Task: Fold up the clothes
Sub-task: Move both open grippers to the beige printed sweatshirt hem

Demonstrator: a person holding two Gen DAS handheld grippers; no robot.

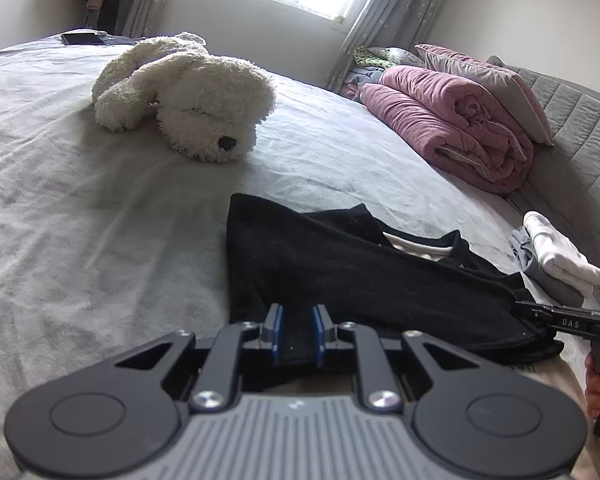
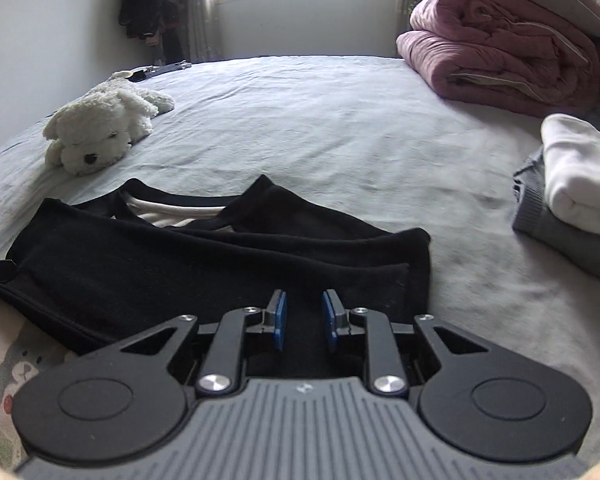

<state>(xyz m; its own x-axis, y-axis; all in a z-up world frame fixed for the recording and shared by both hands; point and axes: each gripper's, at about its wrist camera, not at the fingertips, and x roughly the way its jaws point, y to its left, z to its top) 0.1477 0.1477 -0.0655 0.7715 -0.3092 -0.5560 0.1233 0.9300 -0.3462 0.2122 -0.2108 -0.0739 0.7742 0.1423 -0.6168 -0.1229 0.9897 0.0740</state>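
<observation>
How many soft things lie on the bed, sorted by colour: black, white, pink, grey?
Black: 1, the black garment
White: 2, the plush dog and the folded white cloth
Pink: 1, the rolled quilt
Grey: 1, the folded grey cloth
Total: 5

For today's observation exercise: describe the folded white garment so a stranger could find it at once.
Start at the rolled pink quilt at the head of the grey-sheeted bed. Nearer the camera, by the bed's edge, sits a small stack; the folded white garment lies on top of a folded grey knit garment, the only white clothing there.
</observation>
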